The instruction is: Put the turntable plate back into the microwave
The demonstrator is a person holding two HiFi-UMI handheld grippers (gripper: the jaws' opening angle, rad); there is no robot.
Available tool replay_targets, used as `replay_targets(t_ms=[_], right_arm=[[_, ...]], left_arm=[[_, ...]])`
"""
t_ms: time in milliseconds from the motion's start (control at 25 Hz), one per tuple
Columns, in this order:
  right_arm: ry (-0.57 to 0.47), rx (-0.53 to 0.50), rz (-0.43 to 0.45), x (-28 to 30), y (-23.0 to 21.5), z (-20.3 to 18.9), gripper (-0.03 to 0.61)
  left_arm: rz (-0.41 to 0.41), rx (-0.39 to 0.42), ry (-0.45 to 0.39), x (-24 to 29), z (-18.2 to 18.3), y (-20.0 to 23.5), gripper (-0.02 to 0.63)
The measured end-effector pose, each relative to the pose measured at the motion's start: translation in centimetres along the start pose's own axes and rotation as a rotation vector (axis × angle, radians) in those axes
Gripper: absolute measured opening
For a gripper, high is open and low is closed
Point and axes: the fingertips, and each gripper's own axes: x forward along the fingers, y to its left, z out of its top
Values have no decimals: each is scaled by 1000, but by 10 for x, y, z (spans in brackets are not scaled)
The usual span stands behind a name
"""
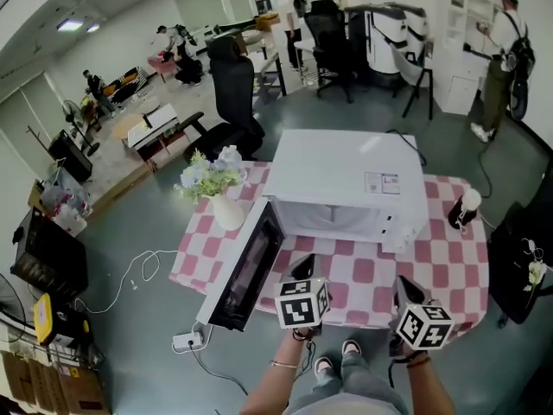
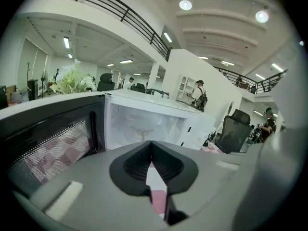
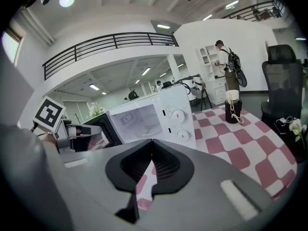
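Note:
The white microwave (image 1: 346, 184) stands on the pink-checked table (image 1: 449, 262), its door (image 1: 246, 271) swung wide open to the left. In the left gripper view the lit cavity (image 2: 144, 124) faces me, and a three-armed roller support (image 2: 143, 130) shows on its floor. Whether the clear turntable plate lies over it I cannot tell. My left gripper (image 1: 302, 268) (image 2: 151, 144) hovers before the opening, shut with nothing in it. My right gripper (image 1: 404, 289) (image 3: 152, 142) is to its right over the table's front edge, also shut and empty.
A white vase of flowers (image 1: 216, 188) stands at the table's back left corner, and a dark bottle with a white top (image 1: 464, 207) at the back right. A power strip and cable (image 1: 186, 341) lie on the floor below the door. Office chairs and people are farther back.

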Motion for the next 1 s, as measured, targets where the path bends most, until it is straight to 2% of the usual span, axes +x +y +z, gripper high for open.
replay_targets(t_ms=[160, 280, 480, 1000], right_arm=[[-39, -40, 17, -3, 8, 25, 11], [-66, -84, 31, -1, 16, 45, 11], [-95, -133, 49, 7, 27, 70, 11], [-115, -207, 50, 15, 30, 83, 9]], left_arm=[[5, 15, -73, -27, 14, 1, -2], [24, 25, -97, -39, 17, 3, -2], [51, 34, -110, -46, 19, 5, -2], [99, 0, -112, -41, 18, 18, -2]])
